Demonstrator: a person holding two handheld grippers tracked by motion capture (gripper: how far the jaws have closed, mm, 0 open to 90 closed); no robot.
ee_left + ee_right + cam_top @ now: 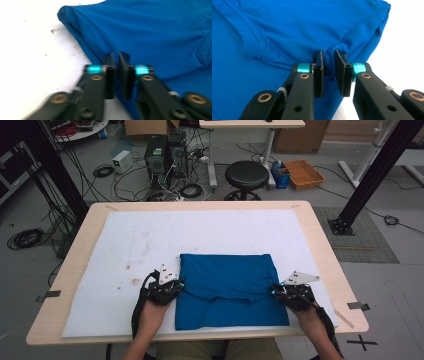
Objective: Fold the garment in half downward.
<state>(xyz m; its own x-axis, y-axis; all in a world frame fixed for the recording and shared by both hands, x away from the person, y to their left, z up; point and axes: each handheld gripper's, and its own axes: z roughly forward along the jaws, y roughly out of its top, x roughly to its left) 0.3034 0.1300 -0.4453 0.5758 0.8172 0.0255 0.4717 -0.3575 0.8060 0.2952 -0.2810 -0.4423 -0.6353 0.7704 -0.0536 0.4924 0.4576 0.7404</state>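
A blue folded garment (227, 280) lies flat on a white sheet (150, 240) near the table's front edge. My left gripper (181, 284) is at the garment's left edge, about halfway down its side. In the left gripper view its jaws (117, 55) stand almost together over the edge of the blue fabric (150, 30). My right gripper (274, 290) is at the garment's right edge. In the right gripper view its jaws (329, 53) pinch a bunched fold of the fabric (287, 25), and creases run towards them.
The sheet covers most of a light wooden table (320, 235). Behind the table stand a black stool (246, 175), computer towers (165, 152) with loose cables, and an orange box (303, 173). A black frame post (372, 175) rises at the right.
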